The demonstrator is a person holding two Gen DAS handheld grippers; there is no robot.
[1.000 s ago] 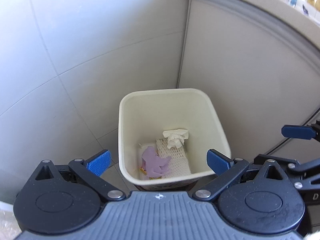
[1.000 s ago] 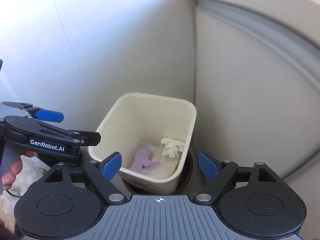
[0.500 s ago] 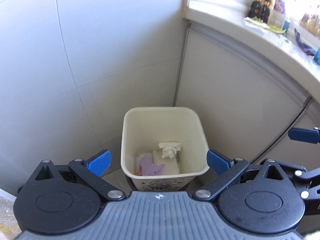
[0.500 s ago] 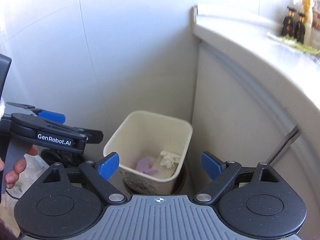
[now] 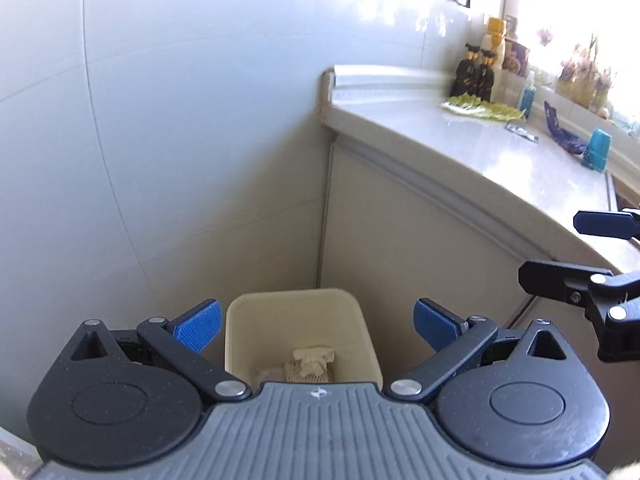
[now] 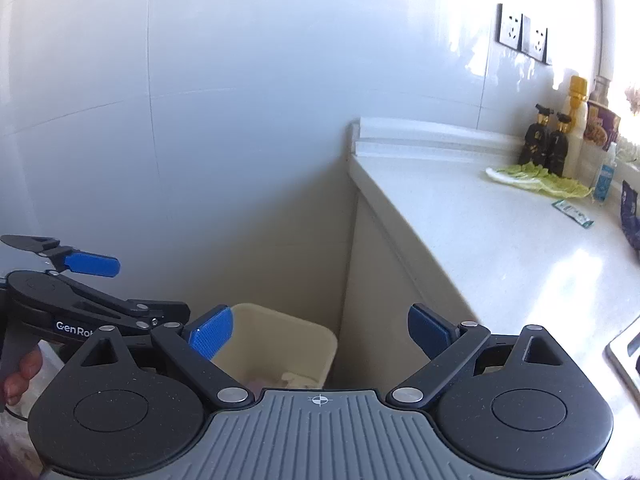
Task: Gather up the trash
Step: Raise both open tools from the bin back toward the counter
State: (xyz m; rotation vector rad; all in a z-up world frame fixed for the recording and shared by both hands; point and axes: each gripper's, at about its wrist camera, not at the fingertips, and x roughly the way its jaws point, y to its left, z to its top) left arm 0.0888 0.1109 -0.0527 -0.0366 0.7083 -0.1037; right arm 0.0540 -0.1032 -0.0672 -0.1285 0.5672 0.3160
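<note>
A cream trash bin (image 5: 296, 320) stands on the floor in the corner between the tiled wall and the cabinet; it shows in the right wrist view (image 6: 280, 344) too. Crumpled tissue (image 5: 314, 358) and white mesh lie inside. My left gripper (image 5: 316, 326) is open and empty, above the bin. My right gripper (image 6: 320, 334) is open and empty, beside it at counter height. On the countertop (image 6: 480, 232) lie green leaves (image 6: 540, 180), a small green wrapper (image 6: 572, 212) and a blue bag (image 6: 630, 216).
Dark pump bottles (image 6: 550, 140), a yellow-capped bottle (image 6: 578, 128) and jars stand at the counter's back by the wall. A teal cup (image 5: 598, 148) stands on the counter. A sink edge (image 6: 624, 350) shows at right. Wall sockets (image 6: 522, 34) sit above.
Both grippers have risen and tilted up away from the bin. The bin has dropped to the bottom of both views and the countertop with its items has come into sight.
</note>
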